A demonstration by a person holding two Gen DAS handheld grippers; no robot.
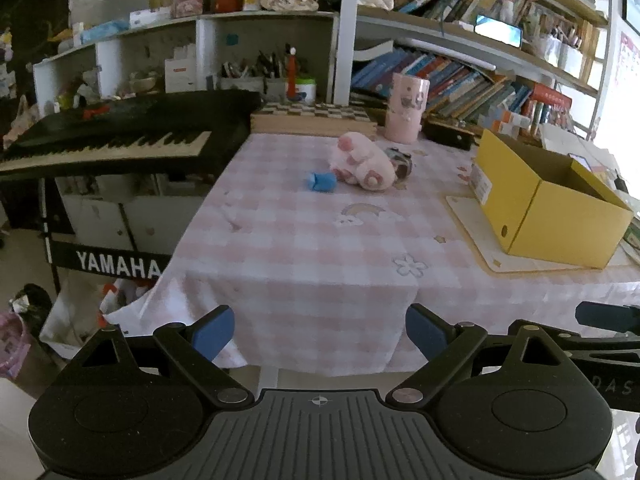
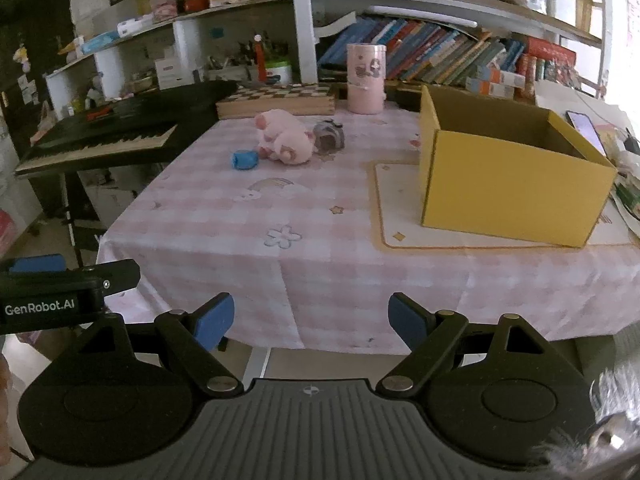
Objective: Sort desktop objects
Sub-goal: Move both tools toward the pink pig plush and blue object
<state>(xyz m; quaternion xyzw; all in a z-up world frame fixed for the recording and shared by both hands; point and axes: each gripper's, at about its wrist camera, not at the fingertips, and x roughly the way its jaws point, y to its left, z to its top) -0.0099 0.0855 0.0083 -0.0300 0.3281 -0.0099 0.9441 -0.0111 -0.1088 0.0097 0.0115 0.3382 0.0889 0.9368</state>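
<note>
Both grippers, left gripper point(image 1: 320, 334) and right gripper point(image 2: 311, 326), wide open, empty, short of the seemingly plush pink toy point(image 1: 362, 162).

Yamaha keyboard point(image 1: 120, 140) on its stand, left of the worktop | checkered game board point(image 2: 276, 100) at the worktop's far edge | bookshelf point(image 1: 460, 76) of leaning books behind | pen holders point(image 1: 260, 76) in a white shelf cubby | phone point(image 2: 586, 130) lit, right of the box

Dim room, blown-out daylight at right, fisheye-bent edges
</note>
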